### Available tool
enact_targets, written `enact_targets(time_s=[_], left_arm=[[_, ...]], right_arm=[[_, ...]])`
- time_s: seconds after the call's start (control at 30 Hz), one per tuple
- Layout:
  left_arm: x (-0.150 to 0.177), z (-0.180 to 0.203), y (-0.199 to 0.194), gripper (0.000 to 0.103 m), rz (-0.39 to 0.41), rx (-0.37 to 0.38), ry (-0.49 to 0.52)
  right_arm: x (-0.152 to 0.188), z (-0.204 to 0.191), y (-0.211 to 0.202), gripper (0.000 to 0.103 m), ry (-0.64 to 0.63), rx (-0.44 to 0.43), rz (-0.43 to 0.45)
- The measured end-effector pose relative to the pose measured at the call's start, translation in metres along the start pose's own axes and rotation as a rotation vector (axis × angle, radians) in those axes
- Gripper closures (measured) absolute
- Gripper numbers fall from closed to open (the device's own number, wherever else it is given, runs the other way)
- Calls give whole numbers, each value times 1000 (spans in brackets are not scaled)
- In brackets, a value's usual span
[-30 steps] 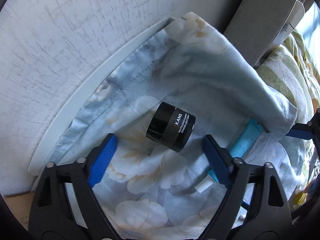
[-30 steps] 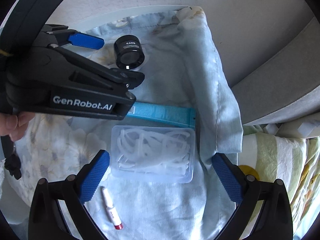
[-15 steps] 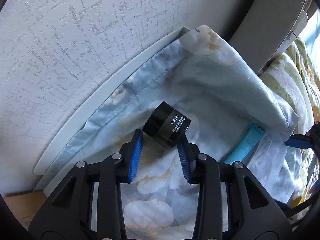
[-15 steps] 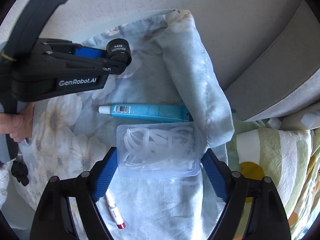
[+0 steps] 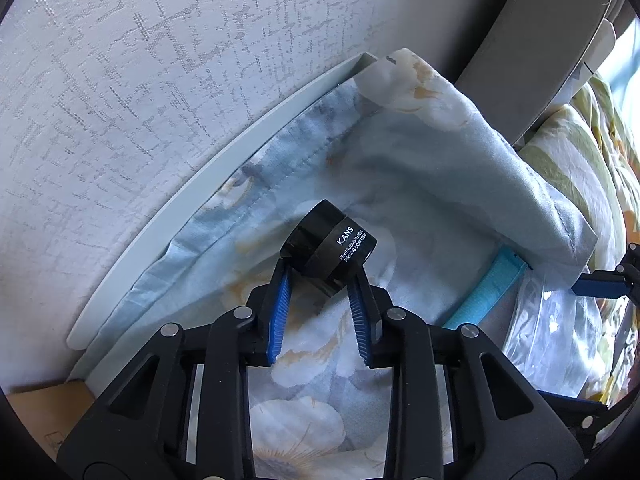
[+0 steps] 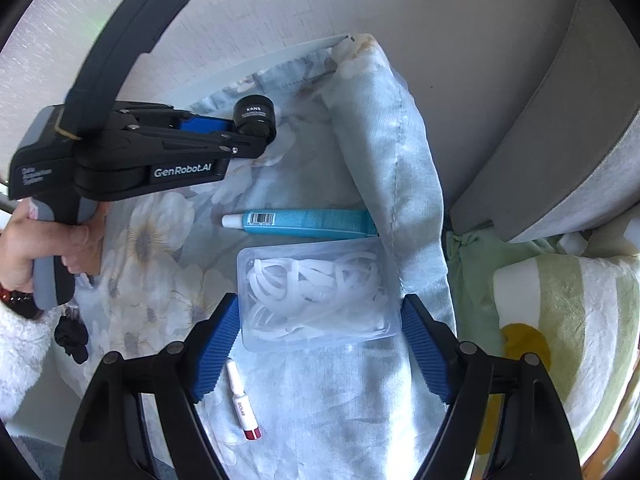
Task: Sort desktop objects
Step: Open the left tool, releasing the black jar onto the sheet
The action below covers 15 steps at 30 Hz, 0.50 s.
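My left gripper [image 5: 320, 280] is shut on a black KANS cream jar [image 5: 332, 250] and holds it over the floral cloth; the jar also shows in the right wrist view [image 6: 256, 118], clamped at the left gripper's tips [image 6: 240, 136]. My right gripper [image 6: 320, 320] has closed in on a clear plastic box of white loops [image 6: 320, 292]; its blue pads touch or nearly touch the box's two short sides. A blue tube [image 6: 304, 222] lies just beyond the box. A small white vial with a red cap [image 6: 242, 404] lies near the right gripper's left finger.
The floral cloth [image 6: 160, 248] covers a white table [image 5: 208, 200] against a textured wall. A folded-up cloth edge [image 6: 400, 140] runs along the right. A grey cushion [image 6: 560, 140] and striped bedding [image 6: 560, 320] lie to the right. A black hair tie [image 6: 72, 340] sits at the left.
My left gripper closed on the black jar and lifted it slightly. My right gripper moved forward and narrowed around the clear box.
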<state>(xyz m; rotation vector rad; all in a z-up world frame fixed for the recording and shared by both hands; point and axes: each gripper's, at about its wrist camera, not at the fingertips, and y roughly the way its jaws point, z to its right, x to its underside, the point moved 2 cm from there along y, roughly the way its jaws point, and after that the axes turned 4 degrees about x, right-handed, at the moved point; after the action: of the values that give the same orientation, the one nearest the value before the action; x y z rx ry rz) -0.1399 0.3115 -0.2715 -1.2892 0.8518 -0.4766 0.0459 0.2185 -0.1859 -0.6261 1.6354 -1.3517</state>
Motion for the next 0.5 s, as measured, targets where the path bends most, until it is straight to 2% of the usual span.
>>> enact_targets(time_s=[0.23,0.5], left_arm=[[6,7,0,78,-2,-3,6],[14,20,-1,78,1,2,20]], right_arm=[[10,-4,-3,26,-55,-12,29],[9,4,-6,26,-25,-33,28]])
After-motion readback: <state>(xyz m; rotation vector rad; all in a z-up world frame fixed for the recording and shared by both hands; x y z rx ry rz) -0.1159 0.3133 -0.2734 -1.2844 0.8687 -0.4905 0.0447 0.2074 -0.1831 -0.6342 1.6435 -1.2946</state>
